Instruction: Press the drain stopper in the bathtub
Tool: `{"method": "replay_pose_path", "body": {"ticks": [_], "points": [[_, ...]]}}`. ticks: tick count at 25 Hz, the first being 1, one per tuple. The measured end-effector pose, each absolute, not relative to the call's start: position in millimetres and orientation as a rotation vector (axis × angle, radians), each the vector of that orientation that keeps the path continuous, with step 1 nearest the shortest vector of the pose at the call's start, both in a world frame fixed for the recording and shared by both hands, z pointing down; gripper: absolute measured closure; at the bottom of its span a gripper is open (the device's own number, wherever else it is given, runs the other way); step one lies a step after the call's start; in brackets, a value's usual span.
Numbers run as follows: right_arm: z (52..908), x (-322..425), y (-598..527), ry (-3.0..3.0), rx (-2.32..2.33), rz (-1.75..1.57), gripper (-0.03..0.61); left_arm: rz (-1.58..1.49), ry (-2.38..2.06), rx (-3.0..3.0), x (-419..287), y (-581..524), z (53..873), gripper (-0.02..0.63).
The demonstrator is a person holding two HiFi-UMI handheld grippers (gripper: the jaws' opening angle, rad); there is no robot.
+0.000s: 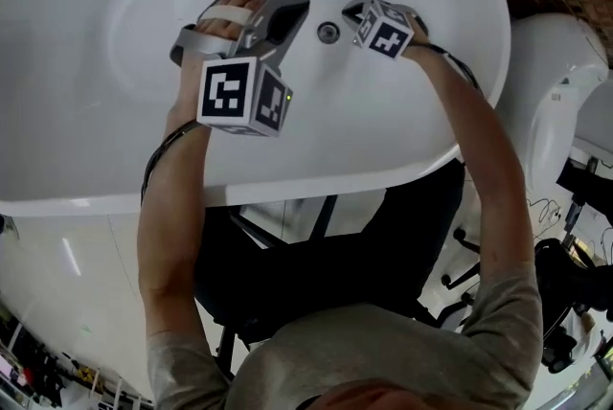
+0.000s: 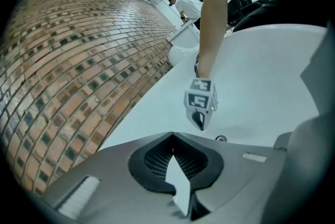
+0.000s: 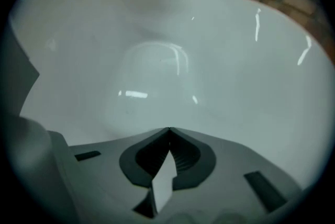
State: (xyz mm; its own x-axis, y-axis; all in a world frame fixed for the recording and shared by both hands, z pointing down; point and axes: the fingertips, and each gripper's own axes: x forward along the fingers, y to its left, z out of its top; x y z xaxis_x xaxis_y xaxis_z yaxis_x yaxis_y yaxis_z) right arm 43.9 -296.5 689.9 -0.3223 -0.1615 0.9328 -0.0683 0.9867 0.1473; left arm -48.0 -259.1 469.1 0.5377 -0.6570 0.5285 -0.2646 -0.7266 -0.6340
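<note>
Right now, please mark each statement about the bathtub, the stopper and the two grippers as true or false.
1. Both the left gripper and the right gripper have their jaws together with nothing between them. True.
2. In the head view, the drain stopper lies between the two grippers. True.
3. The right gripper is pressing the drain stopper. False: in the left gripper view its tip is apart from the drain stopper.
4. The bathtub holds water. False: no water shows in it.
5. The wall by the bathtub is white tile. False: it is a brick wall.
</note>
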Motion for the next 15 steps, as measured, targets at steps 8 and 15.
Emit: {"method": "replay_pose_path", "body": {"ticks": [8, 15], "points": [[392.8, 83.6, -279.7, -2.381, 0.718, -0.155, 0.577, -1.008, 0.886, -2.359, -57.8, -277.0, 472.3, 0.605], [224.0, 121.3, -157.7, -2.648, 0.802, -0.325, 0.577, -0.563, 1.181, -2.294, -70.5, -221.7, 308.1, 0.604]]}}
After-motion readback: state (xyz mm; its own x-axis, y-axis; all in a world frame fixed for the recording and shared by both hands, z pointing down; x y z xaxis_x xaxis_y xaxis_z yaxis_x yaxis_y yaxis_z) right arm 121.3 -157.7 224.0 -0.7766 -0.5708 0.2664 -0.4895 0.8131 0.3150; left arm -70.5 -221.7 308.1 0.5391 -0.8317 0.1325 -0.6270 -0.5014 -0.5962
